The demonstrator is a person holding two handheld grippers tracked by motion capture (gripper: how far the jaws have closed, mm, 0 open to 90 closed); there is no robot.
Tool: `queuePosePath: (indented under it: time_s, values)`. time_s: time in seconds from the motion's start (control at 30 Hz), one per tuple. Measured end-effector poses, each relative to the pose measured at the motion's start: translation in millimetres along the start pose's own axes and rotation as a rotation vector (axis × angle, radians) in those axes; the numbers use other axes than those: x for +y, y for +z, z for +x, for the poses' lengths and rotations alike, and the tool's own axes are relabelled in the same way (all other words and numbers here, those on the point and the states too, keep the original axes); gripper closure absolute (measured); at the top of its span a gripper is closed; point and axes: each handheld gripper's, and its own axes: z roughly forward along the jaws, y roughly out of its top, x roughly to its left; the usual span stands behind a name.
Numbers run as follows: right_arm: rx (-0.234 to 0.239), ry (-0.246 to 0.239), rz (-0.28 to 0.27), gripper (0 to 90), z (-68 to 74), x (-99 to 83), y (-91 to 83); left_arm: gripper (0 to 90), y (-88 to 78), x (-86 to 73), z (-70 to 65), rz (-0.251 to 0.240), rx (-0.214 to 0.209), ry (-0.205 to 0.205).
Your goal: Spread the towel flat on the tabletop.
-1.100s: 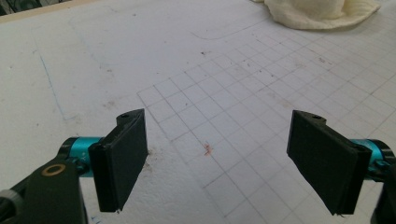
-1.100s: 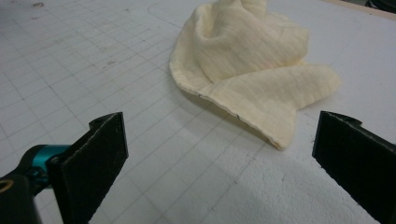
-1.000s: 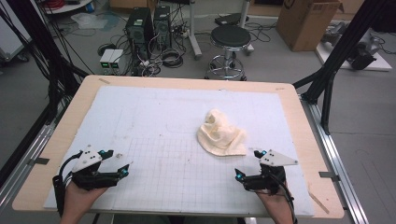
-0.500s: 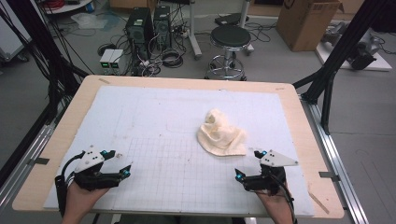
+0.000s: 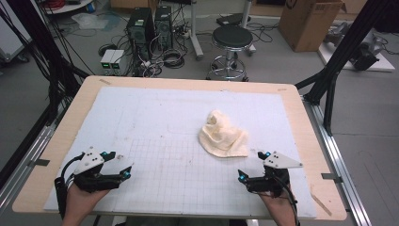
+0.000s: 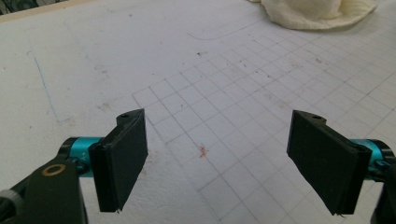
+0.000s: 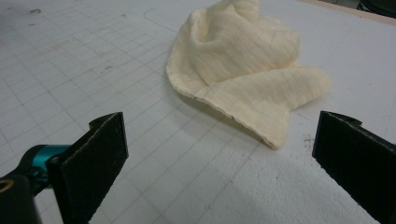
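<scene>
This is a lab or test workshop: beyond the far edge of the wooden table (image 5: 301, 101), well ahead of the left gripper (image 5: 123, 168), two black computer towers (image 5: 150, 23) stand on the grey floor amid tangled cables (image 5: 164, 54). Farther off ahead of the right gripper (image 5: 251, 172) are a black stool (image 5: 233, 40) and a cardboard box (image 5: 308, 21), with black frame struts (image 5: 339, 61) bracing the table.

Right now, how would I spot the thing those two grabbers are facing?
Find the white gridded mat on the wooden table. Right of its middle, ahead of the right gripper, lies a crumpled cloth. It is pale cream, soft and heaped.
</scene>
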Motion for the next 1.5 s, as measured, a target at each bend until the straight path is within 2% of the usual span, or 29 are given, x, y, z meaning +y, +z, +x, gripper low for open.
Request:
queuePosePath:
  time_s: [0.2,0.33,0.4,0.43,0.5,0.6,0.73,0.77,1.1,1.23,1.27,1.37,1.4,1.5]
  values:
    - [-0.002,-0.016,0.007,2.7,-3.4,5.6,0.8,20.8,1.4,0.6,0.2,-0.001,0.001,-0.002]
    - [0.002,-0.019,0.015,2.7,-7.8,15.8,4.1,20.8,2.8,1.9,-0.5,0.000,0.001,0.000]
    - [0.011,-0.026,0.019,2.7,-11.0,27.4,7.4,20.8,3.4,2.6,-1.8,-0.001,-0.001,0.003]
    - [0.011,-0.026,0.019,2.7,-11.0,27.4,7.4,20.8,3.7,2.9,-2.1,-0.001,-0.003,0.006]
    - [0.025,-0.034,0.030,2.7,-14.3,42.1,13.2,20.7,4.9,3.3,-3.2,-0.002,-0.003,0.004]
    - [0.024,-0.042,0.022,2.7,-16.9,51.8,16.3,20.7,4.7,4.2,-4.2,-0.004,-0.006,0.015]
    - [0.026,-0.031,0.019,2.8,-21.8,69.5,23.6,20.7,4.3,4.4,-3.2,-0.008,-0.006,0.009]
    - [0.028,-0.047,0.020,4.7,-23.4,77.1,27.9,20.7,4.0,4.4,-2.8,-0.007,-0.006,0.010]
    - [0.029,-0.050,0.036,5.8,-29.4,109.5,55.4,20.7,2.4,3.9,-1.0,-0.017,-0.005,-0.006]
    - [0.043,-0.049,0.060,7.8,-29.8,112.1,73.5,20.7,1.7,4.0,-1.0,-0.017,-0.007,-0.002]
    - [0.043,-0.049,0.060,7.8,-29.8,112.1,73.5,20.7,1.7,3.9,-1.0,-0.018,-0.007,-0.002]
    - [0.051,-0.038,0.095,7.9,-30.2,108.9,84.9,20.7,2.2,4.0,-0.9,-0.019,-0.007,-0.006]
    - [0.066,-0.036,0.121,16.2,-30.6,106.3,91.9,20.7,2.3,4.1,-0.8,-0.018,-0.007,-0.004]
    - [0.085,-0.045,0.134,20.7,-30.1,104.1,98.4,20.7,2.8,4.1,-1.1,-0.017,-0.007,-0.003]
